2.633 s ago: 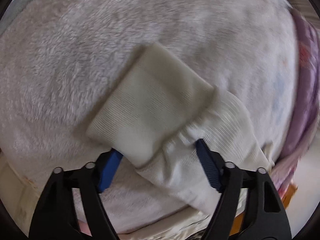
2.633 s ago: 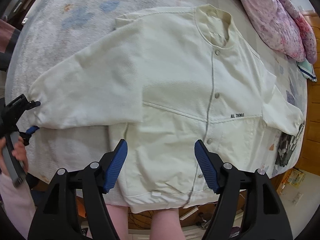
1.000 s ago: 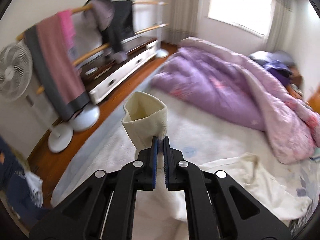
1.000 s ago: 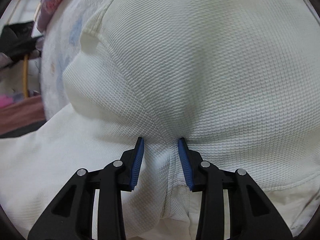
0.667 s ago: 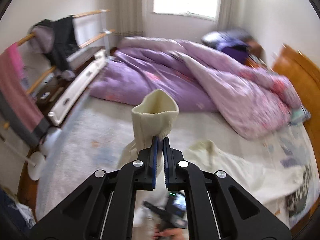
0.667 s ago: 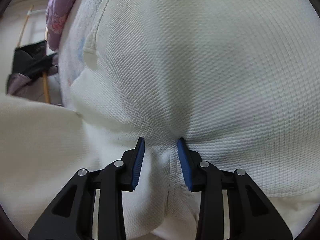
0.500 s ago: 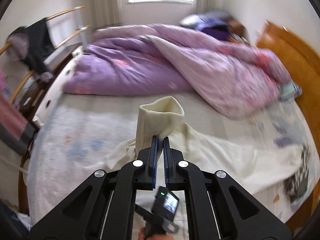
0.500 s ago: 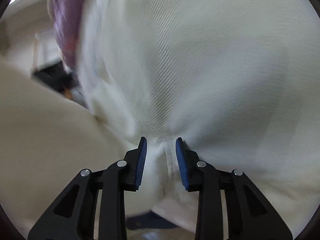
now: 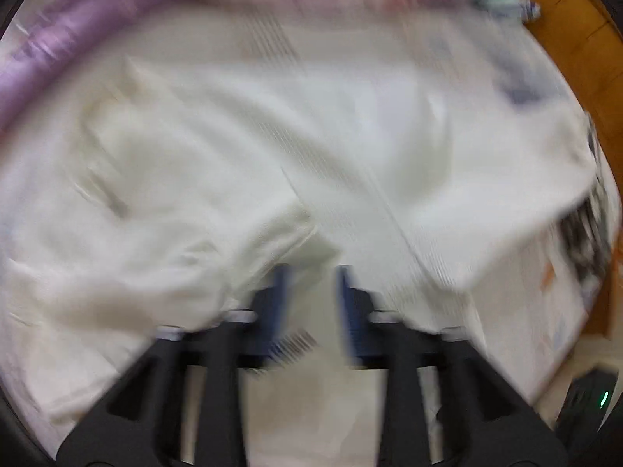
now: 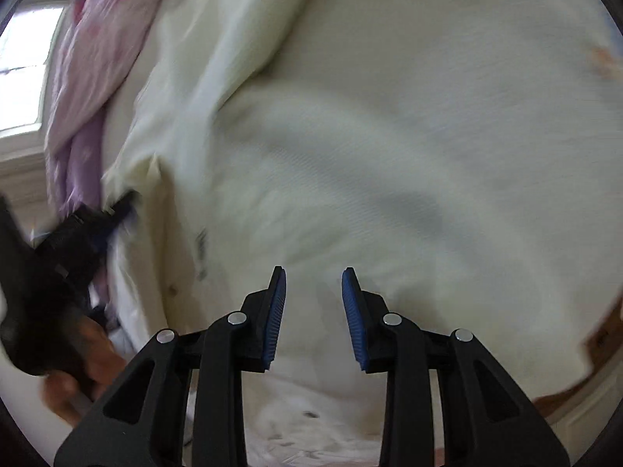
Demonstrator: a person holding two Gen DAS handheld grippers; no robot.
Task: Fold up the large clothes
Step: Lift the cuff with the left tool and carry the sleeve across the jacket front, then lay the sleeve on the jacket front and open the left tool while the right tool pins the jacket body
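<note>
While our left gripper (image 9: pixel 309 295) has just been opening, jaws parted (badly blurred), the cream waffle-knit jacket (image 9: pixel 311 148) lies spread ahead; our right gripper (image 10: pixel 313 311) pinches a fold of it.

One cream jacket (image 9: pixel 241 148), one purple quilt (image 9: pixel 58 46), two tongs (image 9: pixel 311 295).

The cream waffle-knit jacket (image 9: pixel 350 124) lay spread across the bed (image 9: pixel 545 295), its left sleeve (image 9: pixel 187 218) folded inward over the body, blurred.
</note>
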